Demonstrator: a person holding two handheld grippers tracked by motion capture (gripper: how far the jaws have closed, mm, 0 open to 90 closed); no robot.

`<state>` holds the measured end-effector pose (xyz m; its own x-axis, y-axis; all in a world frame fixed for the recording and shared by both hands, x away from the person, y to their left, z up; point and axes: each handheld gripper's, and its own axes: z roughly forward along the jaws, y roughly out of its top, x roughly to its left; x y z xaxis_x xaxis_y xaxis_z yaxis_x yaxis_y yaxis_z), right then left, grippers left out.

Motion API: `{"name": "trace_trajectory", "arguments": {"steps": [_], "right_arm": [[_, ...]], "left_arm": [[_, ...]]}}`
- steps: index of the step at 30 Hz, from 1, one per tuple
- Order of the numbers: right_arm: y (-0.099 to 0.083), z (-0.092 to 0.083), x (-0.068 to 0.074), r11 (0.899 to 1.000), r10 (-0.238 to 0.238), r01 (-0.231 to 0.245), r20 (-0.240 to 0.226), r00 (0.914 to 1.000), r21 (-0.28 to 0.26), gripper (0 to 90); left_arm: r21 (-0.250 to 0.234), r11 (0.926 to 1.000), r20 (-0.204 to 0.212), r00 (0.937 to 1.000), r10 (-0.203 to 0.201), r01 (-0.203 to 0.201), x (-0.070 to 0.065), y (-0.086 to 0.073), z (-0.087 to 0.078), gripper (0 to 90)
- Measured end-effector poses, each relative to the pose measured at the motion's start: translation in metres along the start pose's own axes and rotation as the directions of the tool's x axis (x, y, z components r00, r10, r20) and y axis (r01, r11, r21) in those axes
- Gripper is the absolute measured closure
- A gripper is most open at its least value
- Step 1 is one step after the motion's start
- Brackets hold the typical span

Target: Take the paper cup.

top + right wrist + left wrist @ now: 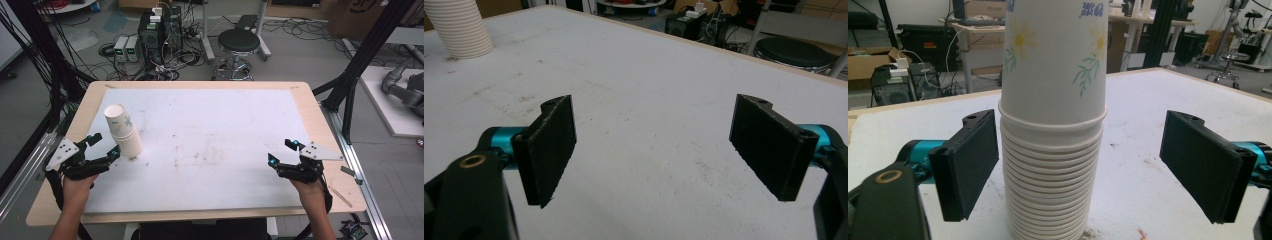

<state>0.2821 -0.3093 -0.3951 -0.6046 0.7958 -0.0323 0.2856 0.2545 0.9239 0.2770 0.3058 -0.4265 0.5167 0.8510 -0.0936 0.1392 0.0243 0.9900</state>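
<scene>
A tall stack of white paper cups (pixel 125 132) with a flower print stands upright on the white table top (pixel 215 140) at the left. My left gripper (pixel 105 144) is open just left of the stack's base. In the left gripper view the stack (pixel 1053 125) stands between the two black pads; the left pad (pixel 968 165) is very close to it and the right pad is well apart. My right gripper (pixel 282 151) is open at the right side of the table, with nothing but bare table between its pads (pixel 551 150). The bottom of the stack (pixel 461 27) appears far off in the right gripper view.
The table's wooden border (pixel 325 145) runs around the white top. On the floor behind the table are a black stool (pixel 239 42) and computer boxes with cables (pixel 155 30). Black frame posts (pixel 360 60) rise at the right, with a grey robot arm (pixel 405 87) beyond.
</scene>
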Motion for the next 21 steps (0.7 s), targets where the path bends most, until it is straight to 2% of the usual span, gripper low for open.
{"name": "trace_trajectory", "arguments": {"steps": [9,15,21], "right_arm": [[0.0008,0.0009,-0.0024,1.000,-0.006,0.006,-0.008,1.0000,0.001,19.0],[0.0005,0.0023,0.0005,1.000,-0.005,0.005,-0.025,0.9997,0.007,19.0],[0.0009,-0.0003,0.0048,1.000,-0.004,0.004,-0.026,0.9997,0.019,19.0]], "left_arm": [[0.010,0.9999,-0.016,0.9999,-0.003,0.003,0.0023,-0.0013,0.0017,15.7],[0.006,1.0000,-0.023,0.9997,-0.005,0.006,0.0059,0.0002,-0.0011,15.7],[-0.004,1.0000,-0.016,0.9998,-0.006,0.006,0.0038,0.0013,-0.0021,15.7]]}}
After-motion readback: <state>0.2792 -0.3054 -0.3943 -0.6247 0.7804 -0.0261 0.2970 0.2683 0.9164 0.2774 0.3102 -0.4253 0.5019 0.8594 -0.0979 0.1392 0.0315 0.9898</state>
